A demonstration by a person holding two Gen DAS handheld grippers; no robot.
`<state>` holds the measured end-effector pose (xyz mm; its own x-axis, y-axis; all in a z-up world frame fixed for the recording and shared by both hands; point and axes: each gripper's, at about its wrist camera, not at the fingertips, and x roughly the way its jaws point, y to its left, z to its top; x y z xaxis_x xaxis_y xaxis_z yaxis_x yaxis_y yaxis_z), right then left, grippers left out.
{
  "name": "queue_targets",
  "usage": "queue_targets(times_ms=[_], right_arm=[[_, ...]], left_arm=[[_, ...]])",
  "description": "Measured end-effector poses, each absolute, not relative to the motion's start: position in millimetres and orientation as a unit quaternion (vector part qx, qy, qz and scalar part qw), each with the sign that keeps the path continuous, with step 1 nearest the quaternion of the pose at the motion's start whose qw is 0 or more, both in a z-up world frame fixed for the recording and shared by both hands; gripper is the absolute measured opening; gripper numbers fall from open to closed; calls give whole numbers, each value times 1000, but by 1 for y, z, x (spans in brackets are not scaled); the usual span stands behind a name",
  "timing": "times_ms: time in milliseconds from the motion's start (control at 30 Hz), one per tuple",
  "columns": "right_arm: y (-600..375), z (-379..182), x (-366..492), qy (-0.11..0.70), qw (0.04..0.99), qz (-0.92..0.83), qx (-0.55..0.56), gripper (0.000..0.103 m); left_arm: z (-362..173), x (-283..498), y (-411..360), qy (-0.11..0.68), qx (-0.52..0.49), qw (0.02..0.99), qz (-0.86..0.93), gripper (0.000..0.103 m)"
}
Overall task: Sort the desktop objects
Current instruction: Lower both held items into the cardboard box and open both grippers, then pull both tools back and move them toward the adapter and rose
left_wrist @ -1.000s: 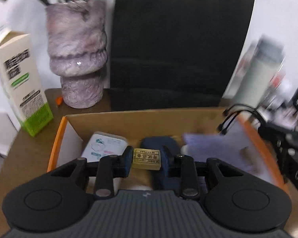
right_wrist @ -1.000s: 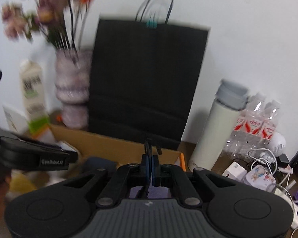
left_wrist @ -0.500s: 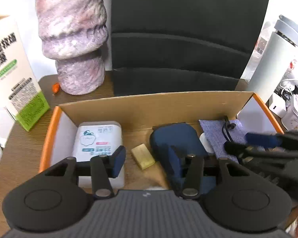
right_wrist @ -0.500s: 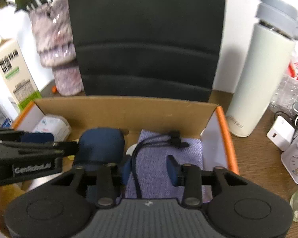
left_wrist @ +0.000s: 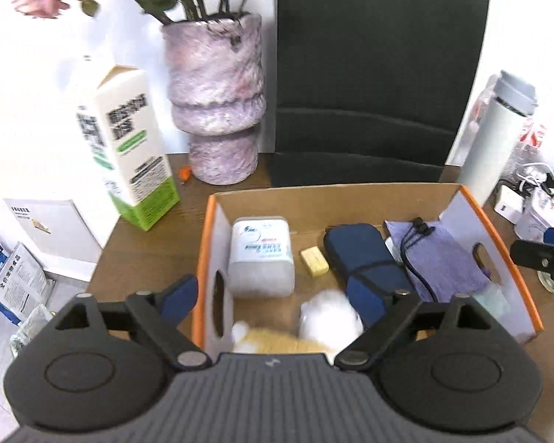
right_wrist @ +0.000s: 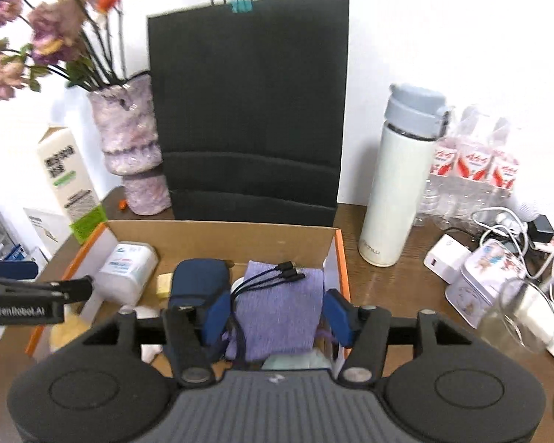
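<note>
Black ribbed left tongs [left_wrist: 273, 297], blue pads, silver pivot screws, right tongs [right_wrist: 273, 312] alike, white GenRobot.AI lettering

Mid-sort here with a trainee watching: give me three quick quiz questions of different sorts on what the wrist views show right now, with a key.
1. True or false: the left tongs are shut on the yellow block.
2. Which lies on the purple cloth in the box? A) black cable B) white flask C) milk carton
3. Fill in: the flowers stand in a ___ vase.

Key
1. False: both tongs are open, and the block lies loose on the box floor.
2. A
3. purple
</note>
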<state>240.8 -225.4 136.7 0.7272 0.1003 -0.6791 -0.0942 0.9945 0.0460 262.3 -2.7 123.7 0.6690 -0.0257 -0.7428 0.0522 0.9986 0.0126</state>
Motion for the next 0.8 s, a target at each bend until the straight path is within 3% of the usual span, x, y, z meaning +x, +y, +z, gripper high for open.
queue_targets(times_ms=[200, 800], right_arm=[[-222, 140, 176, 341, 938, 68, -2, 60], [-222, 55, -9, 305, 948, 93, -4, 72]], left_arm=[[131, 198, 4, 373, 31, 926, -41, 102], [66, 3, 4, 321, 0, 946, -51, 102]])
